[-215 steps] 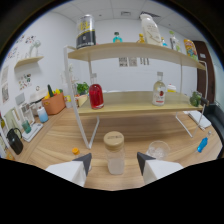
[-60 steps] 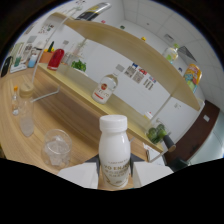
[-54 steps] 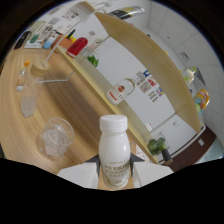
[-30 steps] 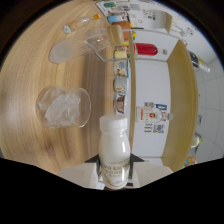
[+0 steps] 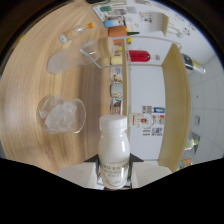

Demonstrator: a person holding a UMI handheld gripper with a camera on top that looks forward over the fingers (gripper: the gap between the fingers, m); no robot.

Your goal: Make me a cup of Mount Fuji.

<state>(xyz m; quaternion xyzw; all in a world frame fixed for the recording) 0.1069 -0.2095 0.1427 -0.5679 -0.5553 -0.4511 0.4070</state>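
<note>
Tilting further since half a second ago, the view now has the table [image 5: 30, 90] running up the left. Claw [image 5: 114, 172] pinches the milk bottle [image 5: 113, 150] at bottom centre. Glass of ice [image 5: 62, 115] sits left of it, empty glasses [image 5: 75, 57] above.

Wooden table [image 5: 30, 85] bearing a glass of ice [image 5: 61, 114], two empty clear cups [image 5: 70, 59], and a shelf [image 5: 176, 95].

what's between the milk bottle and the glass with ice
Nothing: in the gripper view only bare wooden counter separates the milk bottle from the glass of ice.
</note>
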